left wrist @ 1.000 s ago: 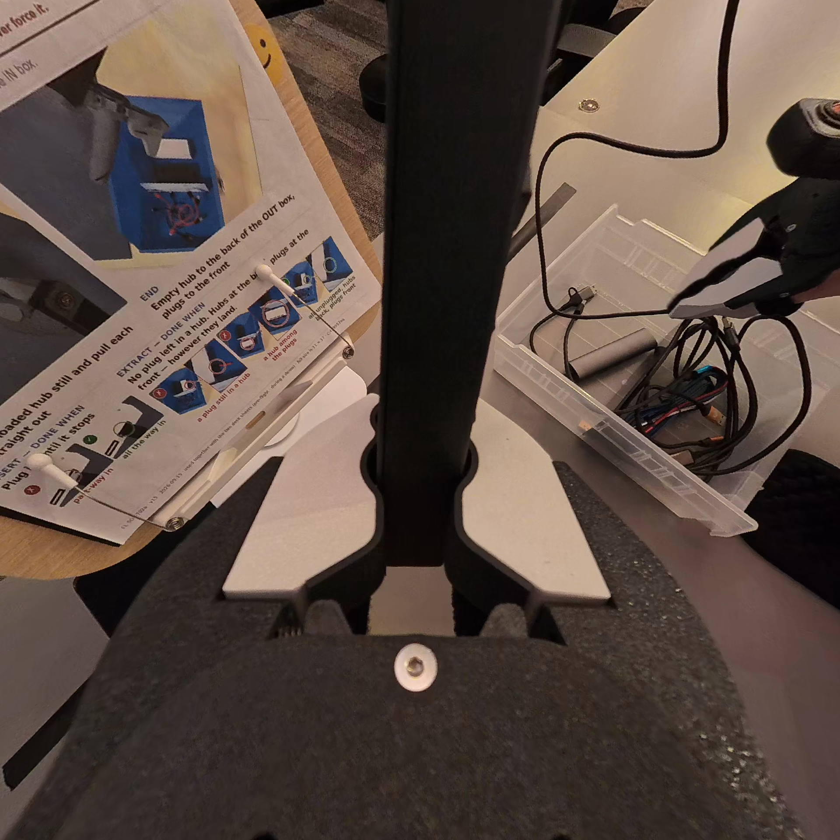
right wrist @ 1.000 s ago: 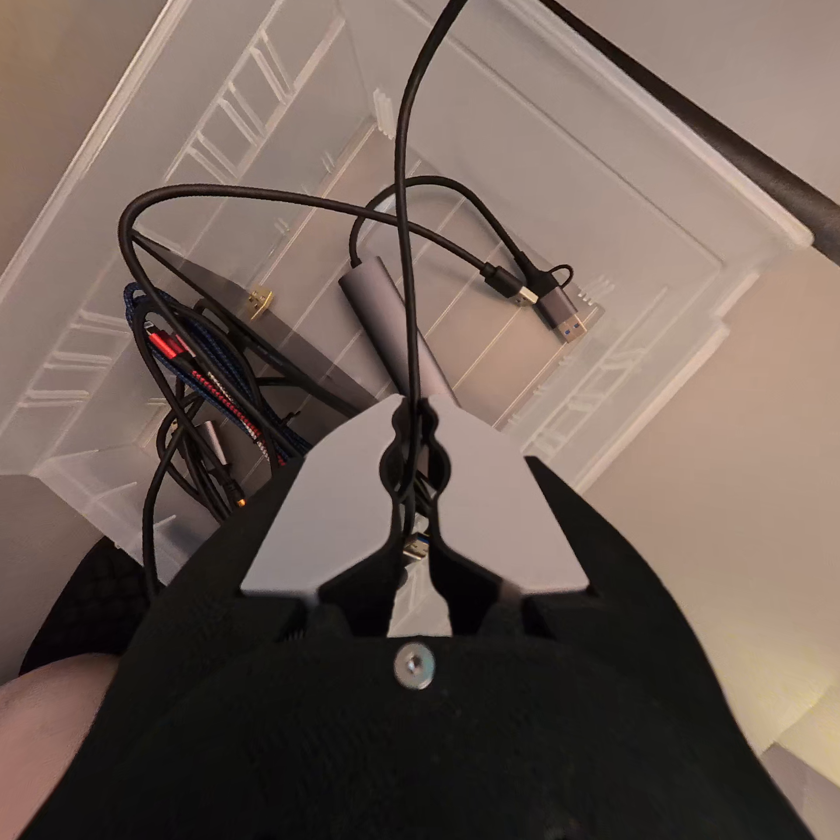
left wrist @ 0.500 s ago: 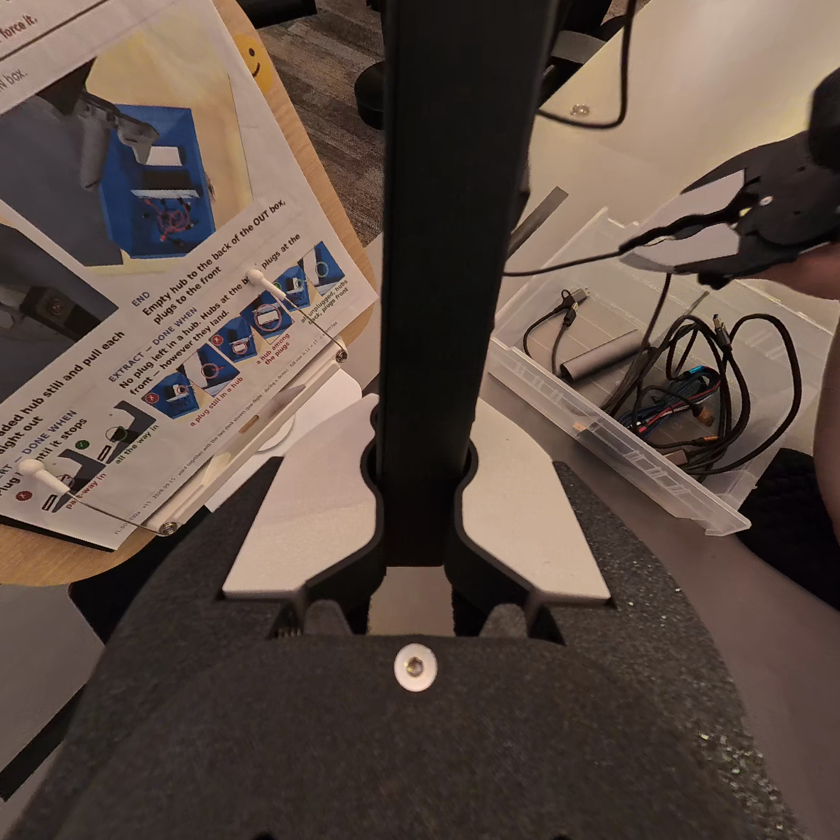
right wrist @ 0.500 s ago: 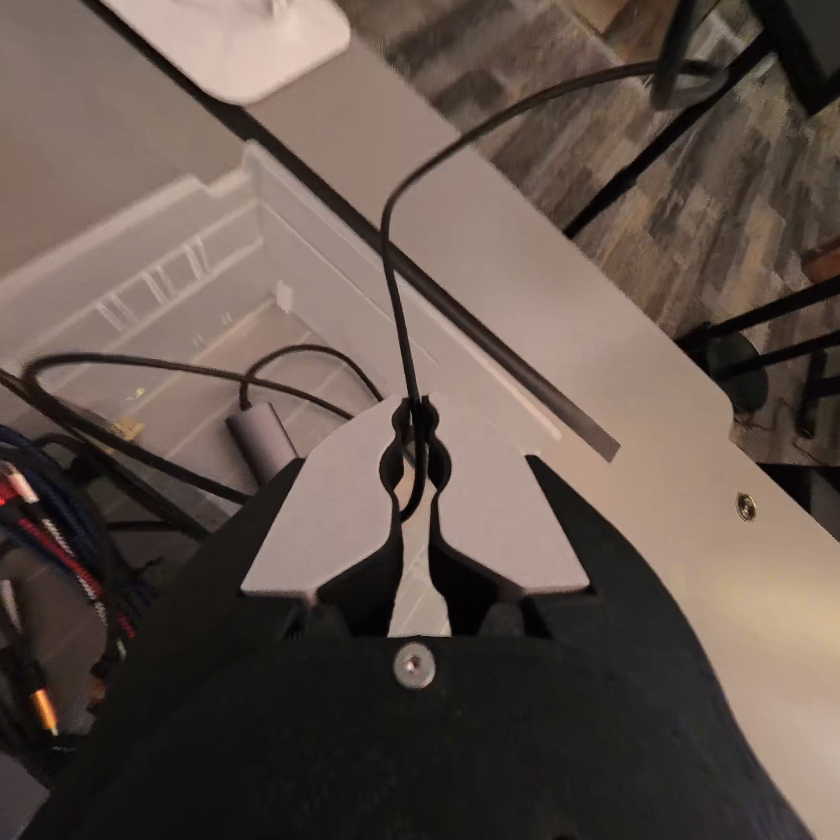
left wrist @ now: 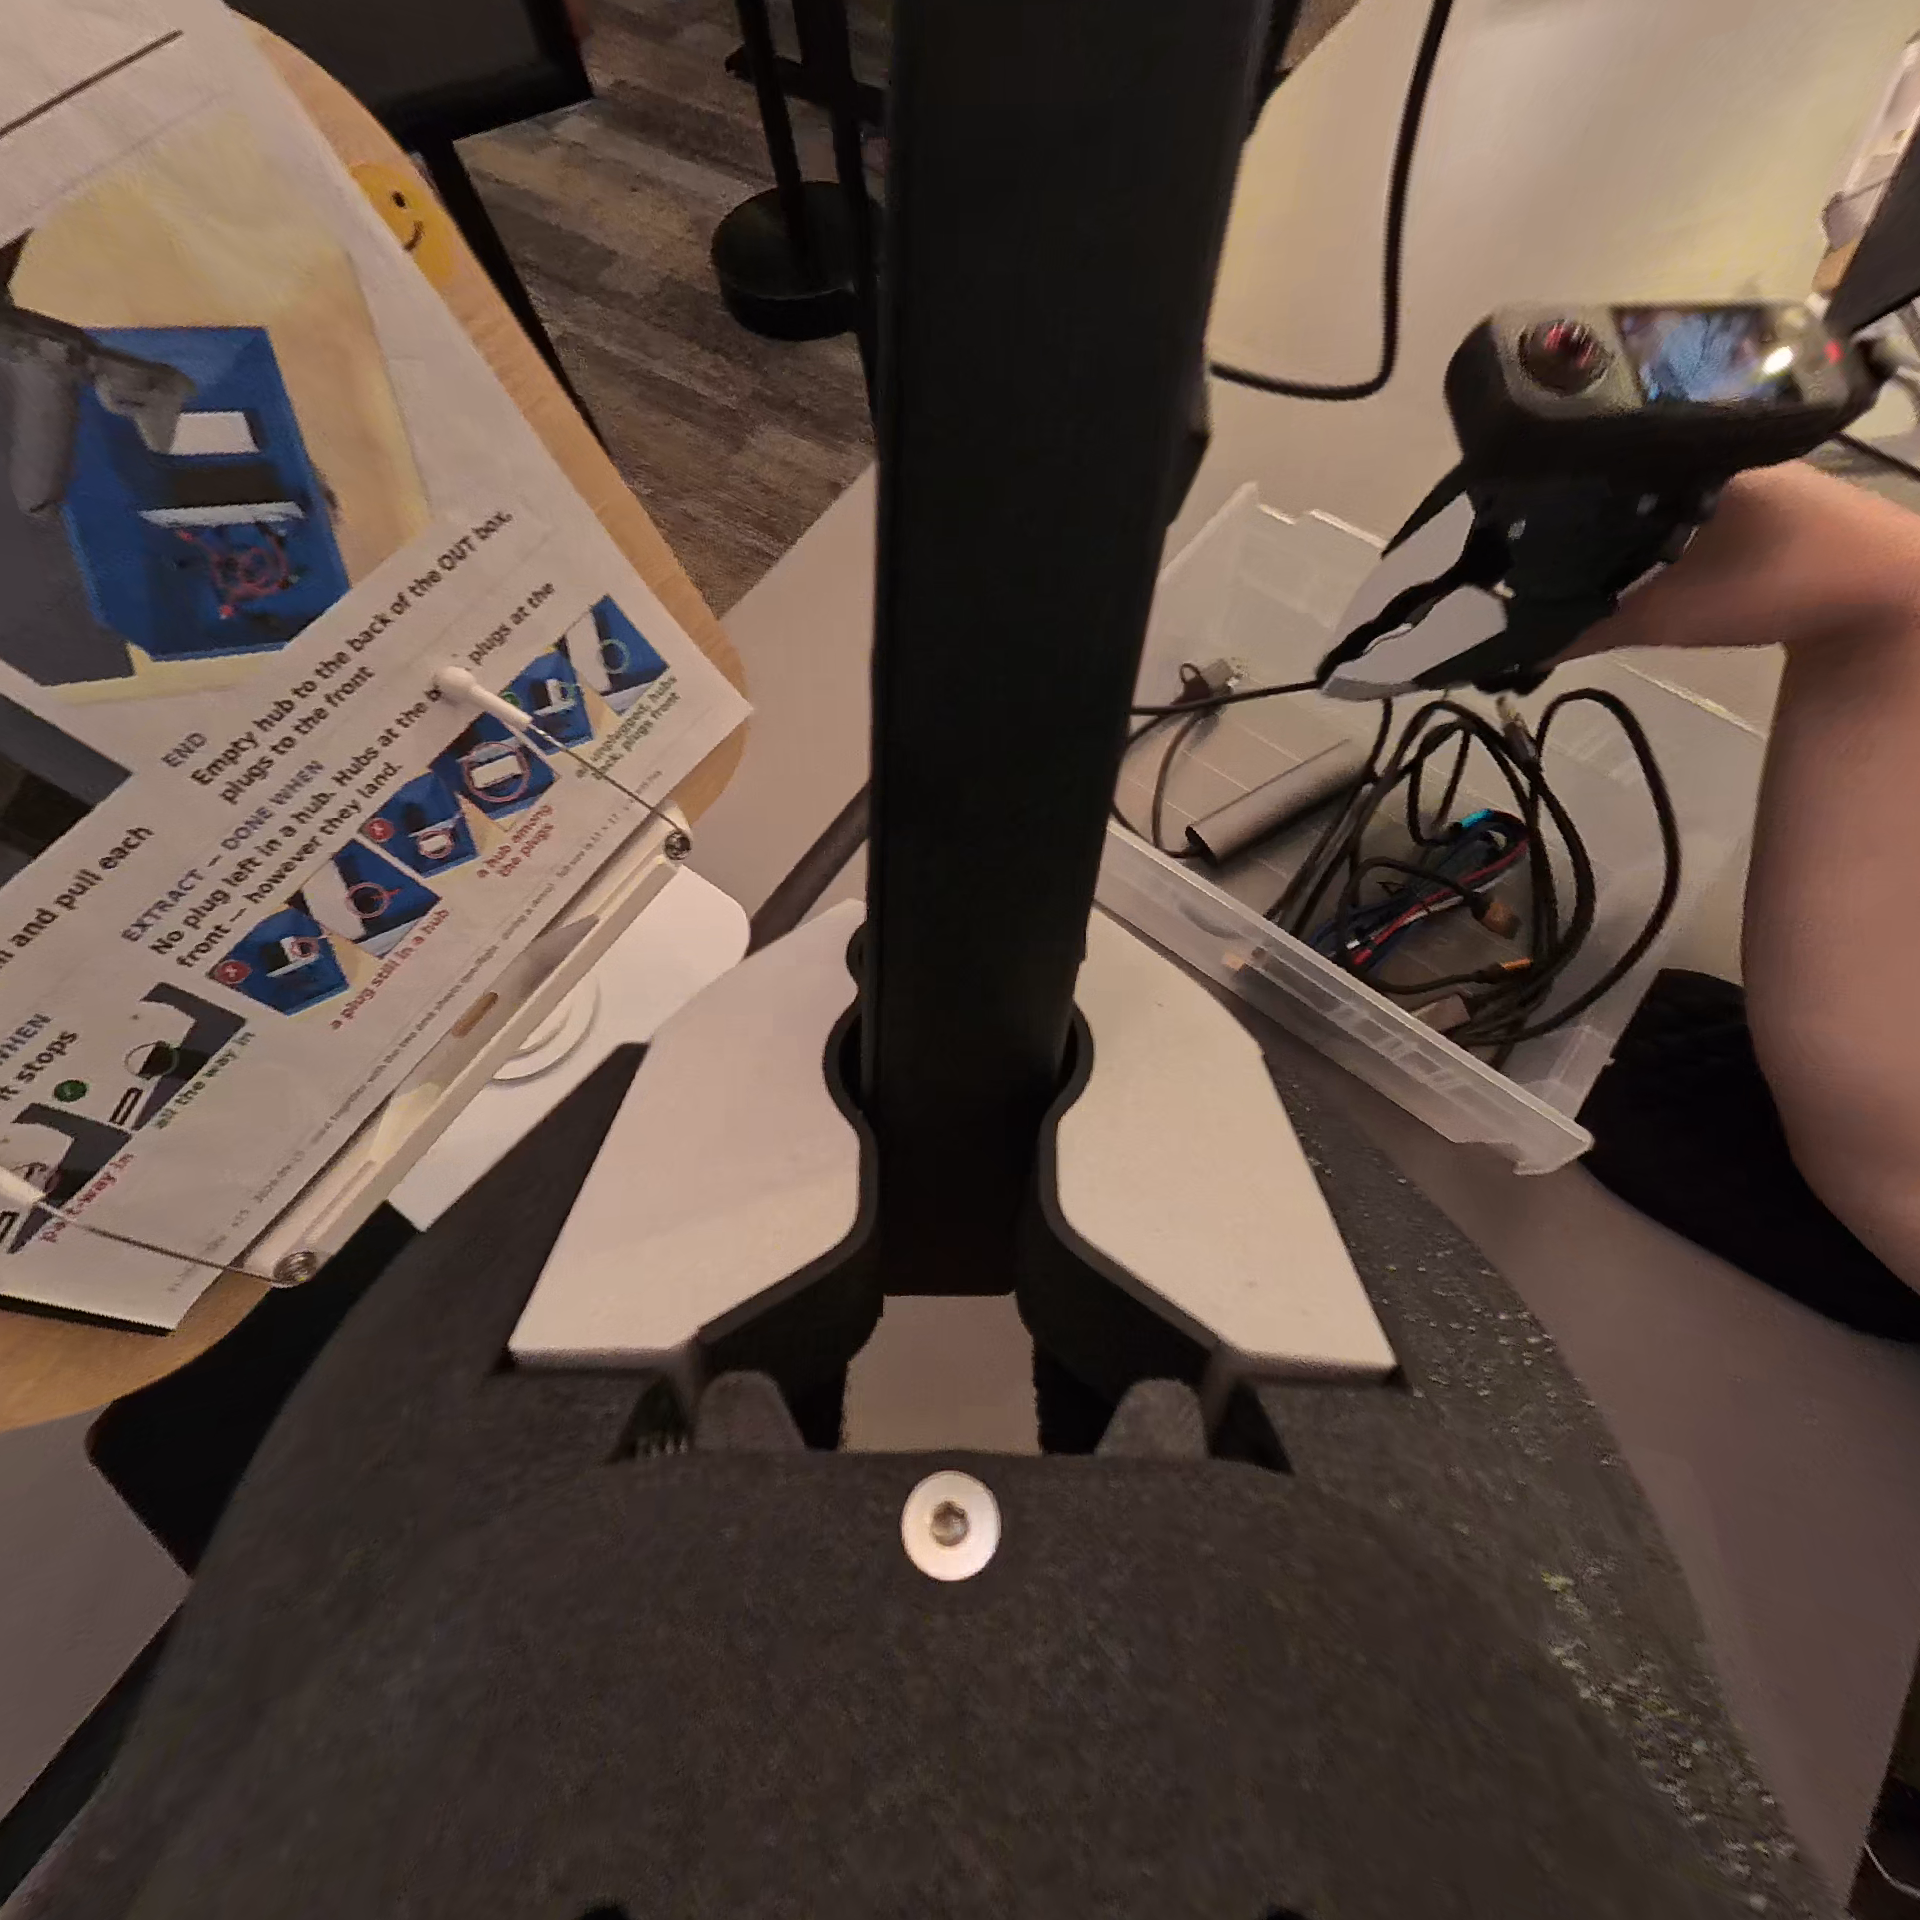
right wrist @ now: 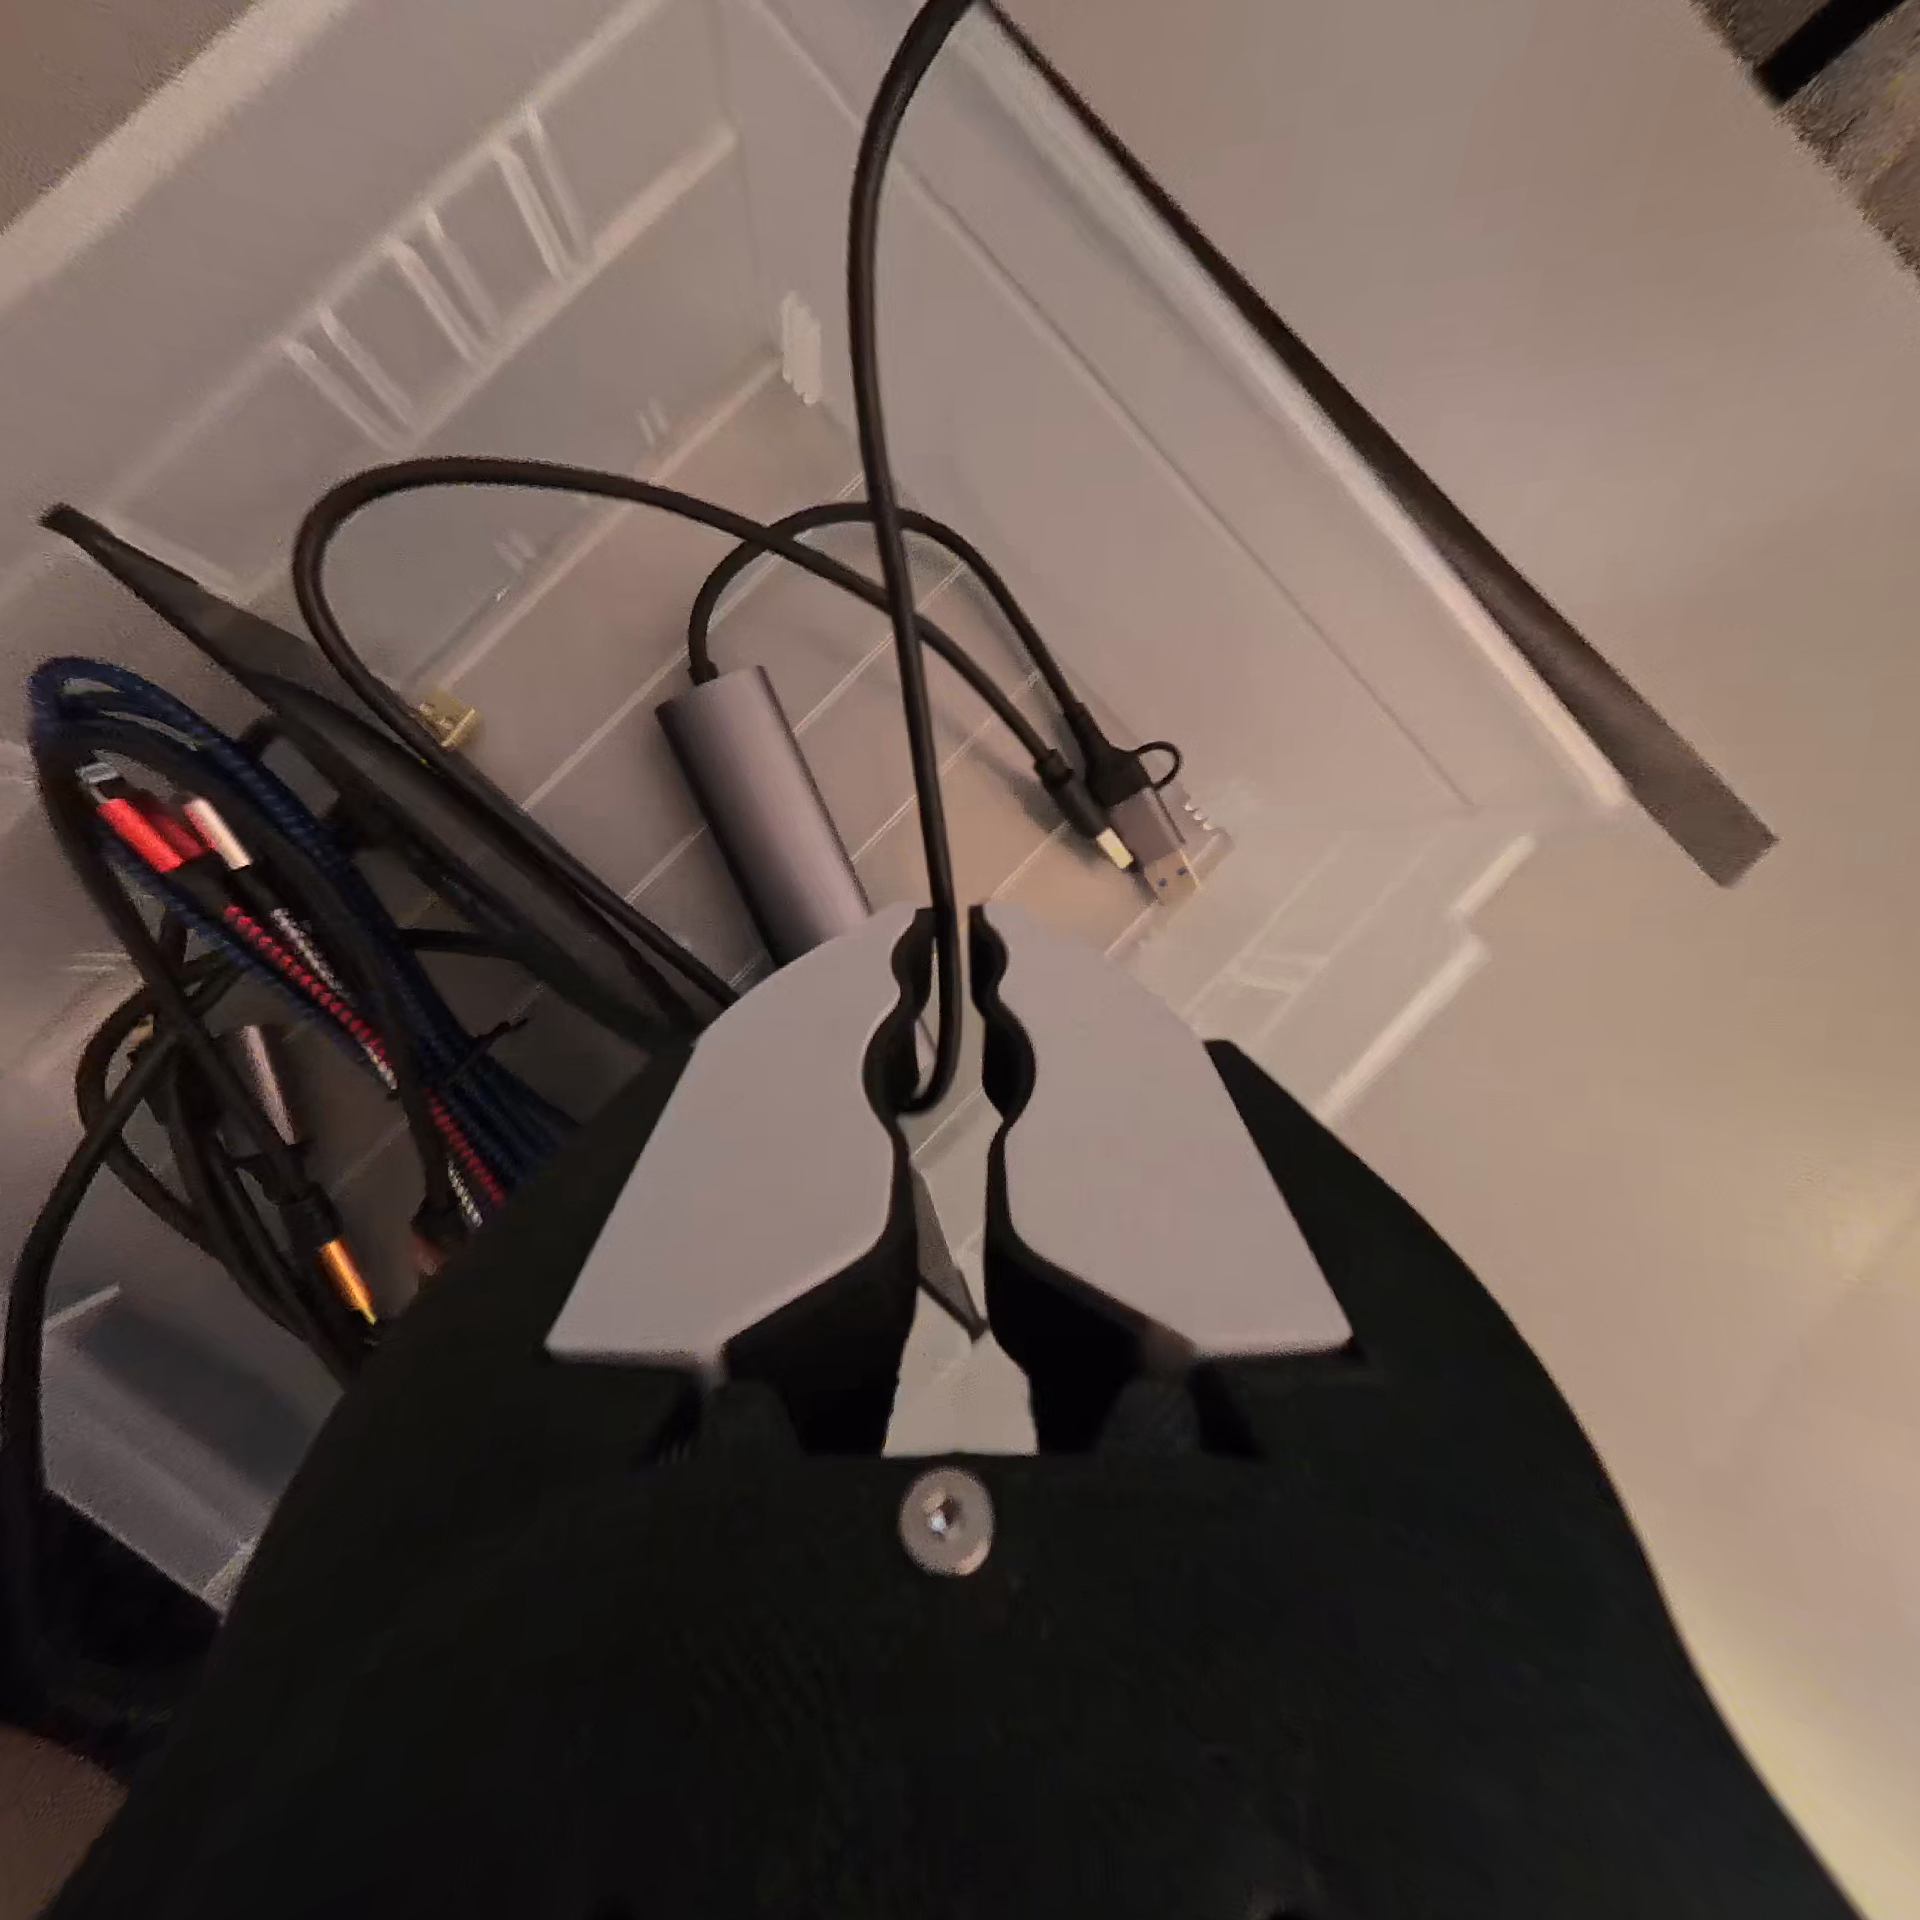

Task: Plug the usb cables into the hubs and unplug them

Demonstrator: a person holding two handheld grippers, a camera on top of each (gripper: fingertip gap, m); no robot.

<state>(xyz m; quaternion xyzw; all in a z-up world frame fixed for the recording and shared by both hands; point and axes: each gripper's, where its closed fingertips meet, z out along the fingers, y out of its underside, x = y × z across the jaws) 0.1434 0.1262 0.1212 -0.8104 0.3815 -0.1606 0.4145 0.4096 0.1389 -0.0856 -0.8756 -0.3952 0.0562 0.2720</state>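
Risk first: right gripper (right wrist: 940, 925) has fingers slightly parted, black cable (right wrist: 878, 416) running loose through the gap. It could slide out if lifted.

Left gripper (left wrist: 961, 1039) clamps a long black hub (left wrist: 1039, 520), which stands up between the fingers.

Counts: one clear bin (right wrist: 416, 260) ahead of right fingers; one grey hub (right wrist: 769, 810) just beyond the tips; one cable tangle (right wrist: 208, 883), left of them, strands uncountable.
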